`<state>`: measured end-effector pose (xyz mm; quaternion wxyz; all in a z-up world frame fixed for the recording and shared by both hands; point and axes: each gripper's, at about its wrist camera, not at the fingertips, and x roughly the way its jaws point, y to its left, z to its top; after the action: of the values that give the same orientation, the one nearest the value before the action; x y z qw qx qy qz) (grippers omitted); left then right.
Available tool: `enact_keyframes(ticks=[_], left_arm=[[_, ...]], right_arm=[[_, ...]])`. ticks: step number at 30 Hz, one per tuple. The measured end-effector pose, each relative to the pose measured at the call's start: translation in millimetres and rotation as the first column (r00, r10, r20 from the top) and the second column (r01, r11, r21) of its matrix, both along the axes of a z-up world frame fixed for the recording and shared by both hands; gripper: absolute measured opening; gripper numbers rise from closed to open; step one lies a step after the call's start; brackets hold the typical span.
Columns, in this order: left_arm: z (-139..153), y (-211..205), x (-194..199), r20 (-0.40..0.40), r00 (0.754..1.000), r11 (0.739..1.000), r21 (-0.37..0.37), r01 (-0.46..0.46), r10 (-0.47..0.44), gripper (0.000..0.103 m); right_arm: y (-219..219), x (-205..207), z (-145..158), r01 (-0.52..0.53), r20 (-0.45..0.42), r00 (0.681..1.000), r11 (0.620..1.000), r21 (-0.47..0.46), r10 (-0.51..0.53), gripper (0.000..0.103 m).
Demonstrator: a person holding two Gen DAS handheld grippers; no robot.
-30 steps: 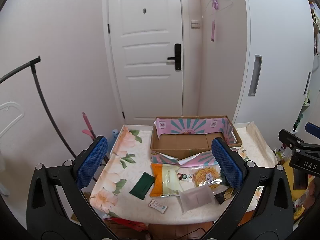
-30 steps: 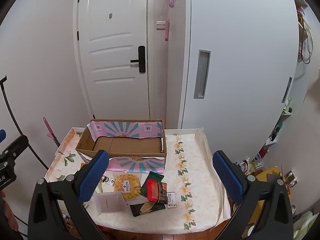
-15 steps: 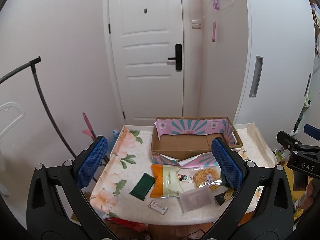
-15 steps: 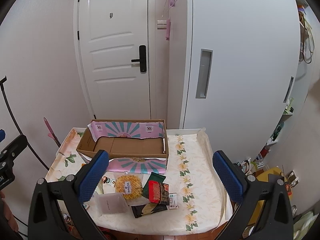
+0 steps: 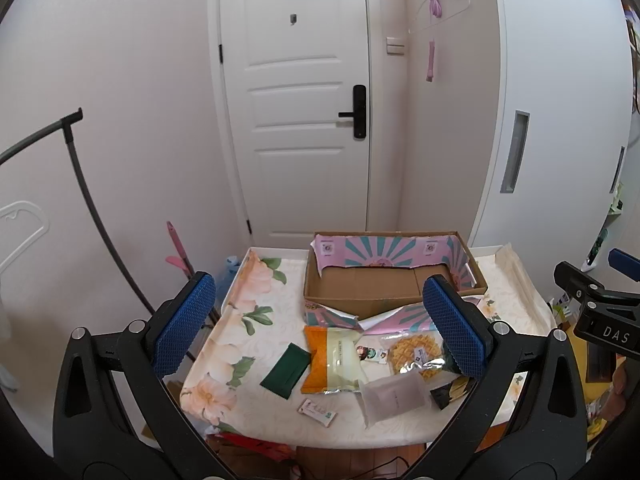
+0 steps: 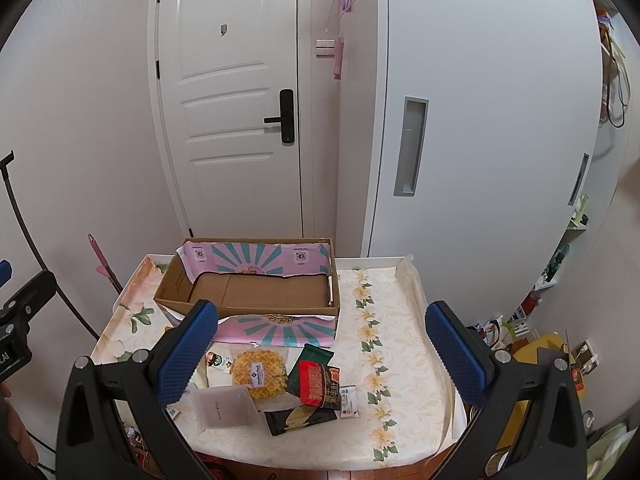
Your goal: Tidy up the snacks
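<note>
Both hand-held grippers, left [image 5: 320, 328] and right [image 6: 322, 344], are held wide, empty; crinkly snack packets [image 6: 316, 380] are scattered before a rectangular cardboard box [image 6: 256, 292].

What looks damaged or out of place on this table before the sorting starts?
The cardboard box stands out: its pink sunburst liner is torn, ragged along the inside back wall, and hangs loose over the front. The box is empty; the snack packets, such as the waffle pack, lie overlapping in front. Both grippers hover open.
</note>
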<state>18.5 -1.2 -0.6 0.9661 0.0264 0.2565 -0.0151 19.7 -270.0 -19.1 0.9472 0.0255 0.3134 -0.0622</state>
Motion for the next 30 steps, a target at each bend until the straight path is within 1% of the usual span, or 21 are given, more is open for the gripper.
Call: enact_keyframes(ticks=[30], left_arm=[[-1,2,-1,-0.004,1.0,1.0,-0.002,0.0,0.0,0.103]], right_arm=[[12,4,-3,-0.008,-0.005,1.0,1.0,0.003,0.008,0.103]])
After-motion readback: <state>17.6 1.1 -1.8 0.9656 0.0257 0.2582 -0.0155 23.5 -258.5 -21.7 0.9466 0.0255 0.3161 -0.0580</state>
